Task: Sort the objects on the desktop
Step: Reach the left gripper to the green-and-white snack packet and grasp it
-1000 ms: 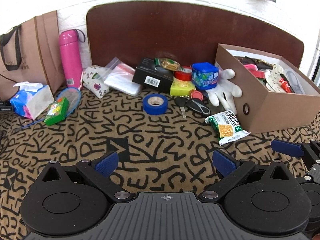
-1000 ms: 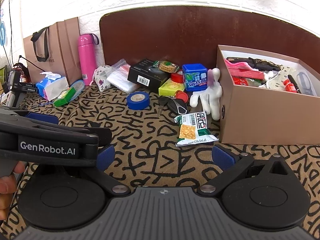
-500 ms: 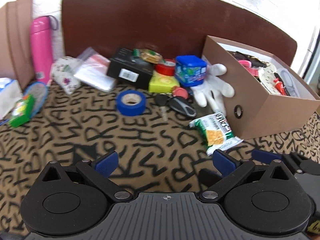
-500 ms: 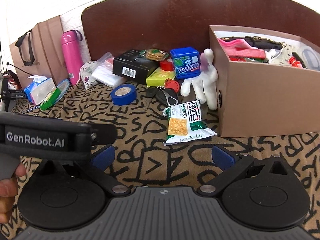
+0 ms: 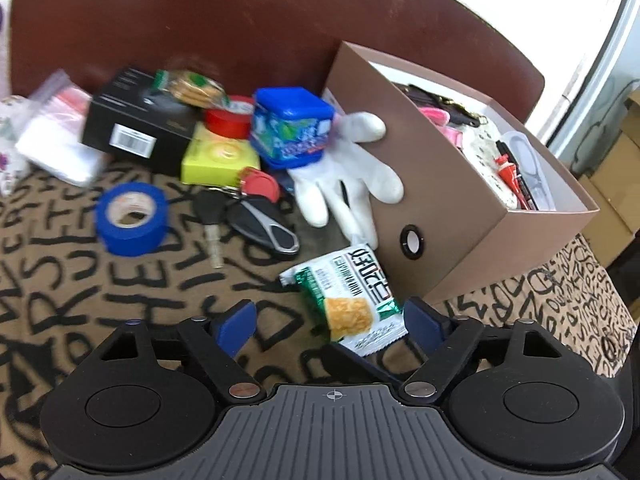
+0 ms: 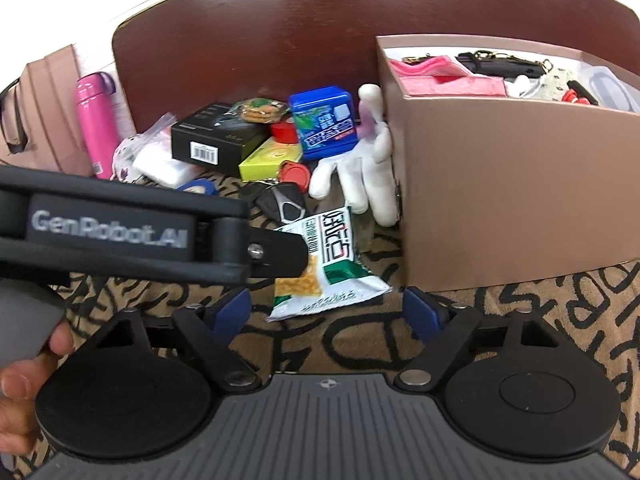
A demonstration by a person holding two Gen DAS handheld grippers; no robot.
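A green and white snack packet (image 5: 352,292) lies on the patterned cloth beside the brown box (image 5: 472,216). My left gripper (image 5: 332,322) is open and empty, its jaws either side of the packet's near end. My right gripper (image 6: 328,308) is open and empty just behind the same packet (image 6: 328,276). The left gripper's body (image 6: 120,232) crosses the right wrist view and hides part of the packet. A white glove (image 5: 348,176), car keys (image 5: 256,220), blue tape roll (image 5: 132,218) and blue tub (image 5: 292,128) lie behind.
The brown box (image 6: 500,184) holds pink cloth, straps and small items. A black box (image 5: 140,128), yellow-green box (image 5: 218,158), red tape (image 5: 230,120), plastic bags (image 5: 56,140) and pink bottle (image 6: 94,120) stand at the back against a dark brown board (image 5: 260,28).
Both grippers have moved forward and right toward the snack packet and the box. The left gripper now reaches the packet. Both stay open.
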